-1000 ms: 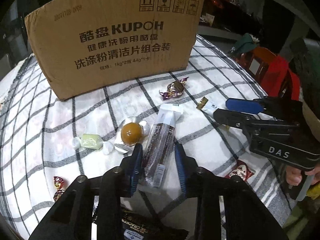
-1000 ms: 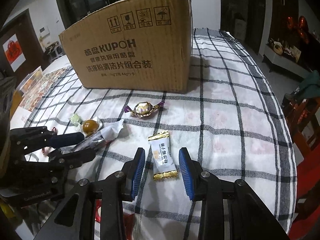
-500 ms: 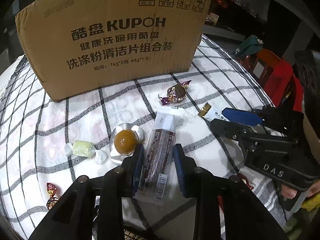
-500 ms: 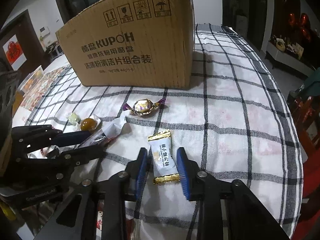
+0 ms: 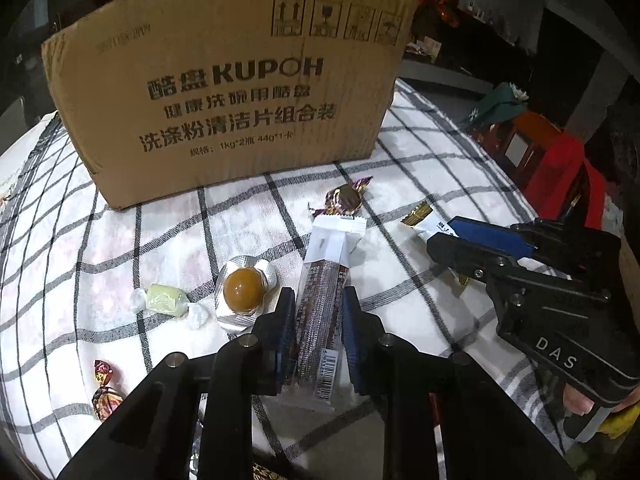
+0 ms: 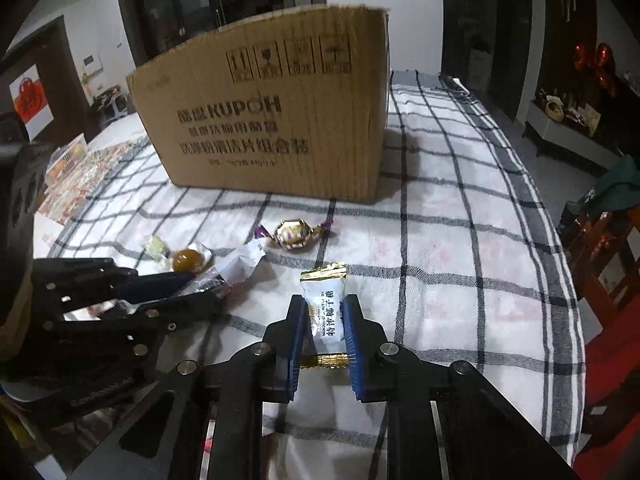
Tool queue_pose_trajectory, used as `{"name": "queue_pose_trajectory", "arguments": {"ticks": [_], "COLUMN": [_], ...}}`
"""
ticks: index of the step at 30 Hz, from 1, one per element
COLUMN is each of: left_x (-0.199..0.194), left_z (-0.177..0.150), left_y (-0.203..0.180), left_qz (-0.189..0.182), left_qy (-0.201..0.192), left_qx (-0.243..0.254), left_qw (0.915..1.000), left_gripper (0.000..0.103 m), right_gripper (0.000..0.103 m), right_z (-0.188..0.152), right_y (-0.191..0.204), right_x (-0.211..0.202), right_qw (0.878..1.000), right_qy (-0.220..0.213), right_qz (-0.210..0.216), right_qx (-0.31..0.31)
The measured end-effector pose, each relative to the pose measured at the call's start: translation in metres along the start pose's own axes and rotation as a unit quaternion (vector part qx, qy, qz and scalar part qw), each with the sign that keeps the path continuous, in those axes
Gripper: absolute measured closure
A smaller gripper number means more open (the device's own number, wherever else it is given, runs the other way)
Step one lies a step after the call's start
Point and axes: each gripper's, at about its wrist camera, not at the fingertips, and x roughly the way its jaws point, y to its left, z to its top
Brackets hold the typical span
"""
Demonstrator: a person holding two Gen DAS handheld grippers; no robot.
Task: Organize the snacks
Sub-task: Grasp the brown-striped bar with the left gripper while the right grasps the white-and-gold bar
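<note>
On the checked tablecloth (image 5: 120,248), in front of the cardboard box (image 5: 240,92), your two tongs each grip one snack. Your left gripper (image 5: 316,312) has its blue pads pressed against both long sides of the long snack bar (image 5: 324,292); the bar lies lengthwise between the fingers, its white end pointing toward the box. Your right gripper (image 6: 325,320) is closed down on the small white candy packet (image 6: 326,312), with gold crimped ends showing ahead of and behind the pads. Whether either snack is clear of the cloth cannot be told.

Just beside the left finger lies the amber candy in its foil cup (image 5: 244,292), nearly touching the finger. Further left sits the pale green wrapped sweet (image 5: 164,300), and near the lower left lies a red-wrapped candy (image 5: 105,388). The purple-and-gold twist candy (image 5: 344,200) sits at the white end of the bar, between it and the box.

The two tools stand near each other: the right gripper's fingers appear in the left wrist view just right of the bar. The box wall rises upright and blocks the far side. To the right of the box, bare cloth runs to the table edge (image 6: 568,280), beyond which a red chair (image 5: 560,168) stands close.
</note>
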Motion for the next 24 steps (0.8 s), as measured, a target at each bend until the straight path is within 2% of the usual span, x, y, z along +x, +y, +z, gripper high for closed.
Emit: {"name": "queue_pose_trajectory", "arguments": {"ticks": [13,24], "left_x": [-0.049,-0.103], "left_z": [0.004,0.024], "left_y": [-0.001,0.007], "left_qz": [0.01,0.016], "left_qy": [-0.053,-0.113], "left_qx": [-0.005,-0.006], "left_qw": [0.9986,0.9934], "left_gripper": [0.08,0.08], "right_gripper": [0.082,0.082], "right_z": [0.006,0.038], "right_y": [0.016,0.025], "right_x": [-0.034,-0.071], "right_qw": [0.999,0.995], "right_qy": [-0.032,-0.09], "right_qz": [0.016,0.029], "right_qx": [0.003,0.013]}}
